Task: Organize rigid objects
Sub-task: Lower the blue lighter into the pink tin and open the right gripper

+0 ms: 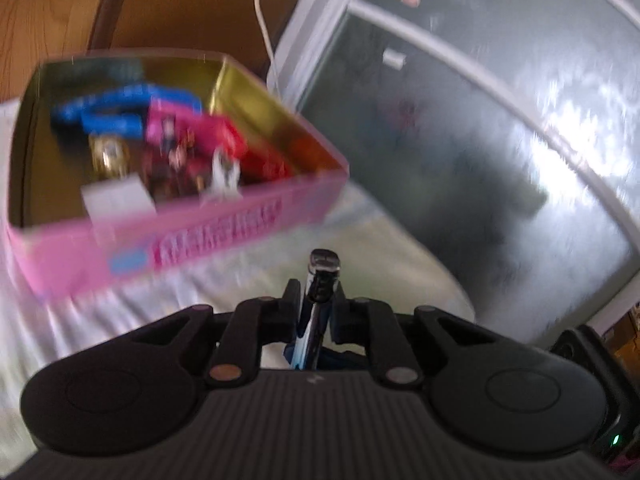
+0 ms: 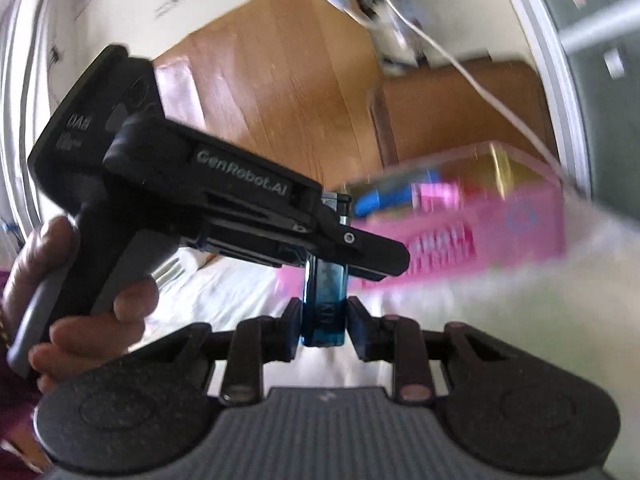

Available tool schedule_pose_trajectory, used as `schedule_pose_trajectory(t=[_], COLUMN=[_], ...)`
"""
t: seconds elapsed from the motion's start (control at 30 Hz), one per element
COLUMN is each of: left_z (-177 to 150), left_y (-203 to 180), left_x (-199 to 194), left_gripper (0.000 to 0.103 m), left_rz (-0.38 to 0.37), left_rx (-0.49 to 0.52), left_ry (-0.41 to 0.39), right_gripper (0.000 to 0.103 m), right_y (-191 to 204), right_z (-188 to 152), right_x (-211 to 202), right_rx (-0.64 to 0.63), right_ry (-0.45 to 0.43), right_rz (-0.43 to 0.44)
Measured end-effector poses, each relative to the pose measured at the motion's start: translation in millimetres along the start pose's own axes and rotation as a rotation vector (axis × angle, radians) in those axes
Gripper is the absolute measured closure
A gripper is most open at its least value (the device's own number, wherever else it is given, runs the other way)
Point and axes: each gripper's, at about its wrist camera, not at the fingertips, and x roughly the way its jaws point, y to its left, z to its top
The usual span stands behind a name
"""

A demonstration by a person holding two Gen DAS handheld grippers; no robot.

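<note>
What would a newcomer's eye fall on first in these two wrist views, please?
Probably the open pink tin on the pale cloth, upper left in the left wrist view, crowded with blue, pink and red items. Next, the blue translucent lighter at the centre: the left gripper is clamped near its metal top while the right gripper has closed on its lower body.

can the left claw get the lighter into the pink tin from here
Probably yes. The left claw is shut on the lighter, the pink tin sits open just ahead-left, and nothing blocks the path. But the right claw grips the lighter's lower end too.
</note>
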Motion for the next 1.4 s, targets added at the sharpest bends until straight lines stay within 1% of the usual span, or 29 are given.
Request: schedule_pose_trajectory(t=[0.1, 0.23, 0.37, 0.43, 0.53, 0.57, 0.6, 0.63, 0.67, 0.7, 0.77, 0.8, 0.9, 1.07, 1.23, 1.4], left_z=[24, 50, 68, 73, 82, 85, 87, 89, 90, 90, 87, 85, 77, 54, 26, 3], left_y=[10, 23, 41, 50, 57, 57, 57, 57, 58, 61, 66, 66, 60, 50, 51, 59], left_x=[-6, 0, 16, 23, 37, 43, 47, 49, 49, 46, 36, 29, 11, -19, -41, -60], left_gripper=[0.087, 0.087, 0.087, 0.087, 0.087, 0.086, 0.082, 0.074, 0.072, 0.072, 0.072, 0.072, 0.072, 0.07, 0.07, 0.069], left_rz=[0.002, 0.06, 0.127, 0.148, 0.185, 0.214, 0.257, 0.303, 0.325, 0.323, 0.296, 0.305, 0.365, 0.463, 0.509, 0.555], left_rx=[-0.019, -0.016, -0.015, -0.016, 0.0, 0.016, 0.037, 0.056, 0.059, 0.047, 0.015, 0.016, 0.047, 0.106, 0.144, 0.161], left_ry=[-0.053, -0.093, -0.089, -0.082, -0.067, -0.069, -0.075, -0.08, -0.087, -0.093, -0.108, -0.119, -0.15, -0.17, -0.165, -0.171], right_gripper=[0.079, 0.079, 0.08, 0.08, 0.08, 0.079, 0.073, 0.067, 0.067, 0.067, 0.065, 0.065, 0.065, 0.065, 0.065, 0.065], right_y=[9, 6, 2, -1, -4, -4, -5, -8, -10, -13, -15, -16, -17, -2, 22, 49], right_z=[25, 48, 57, 58, 62, 62, 62, 62, 63, 63, 62, 61, 58, 52, 44, 42], right_x=[20, 61, 105, 120, 145, 149, 156, 160, 162, 160, 150, 147, 134, 108, 88, 77], right_rx=[-0.084, -0.1, -0.111, -0.108, -0.115, -0.117, -0.111, -0.101, -0.091, -0.079, -0.078, -0.075, -0.033, 0.003, 0.005, -0.007], right_ry=[-0.045, -0.065, -0.048, -0.036, -0.038, -0.043, -0.052, -0.057, -0.057, -0.066, -0.096, -0.1, -0.108, -0.141, -0.114, -0.098], right_rz=[-0.026, -0.014, -0.037, -0.055, -0.117, -0.148, -0.183, -0.206, -0.213, -0.212, -0.209, -0.216, -0.212, -0.203, -0.176, -0.138])
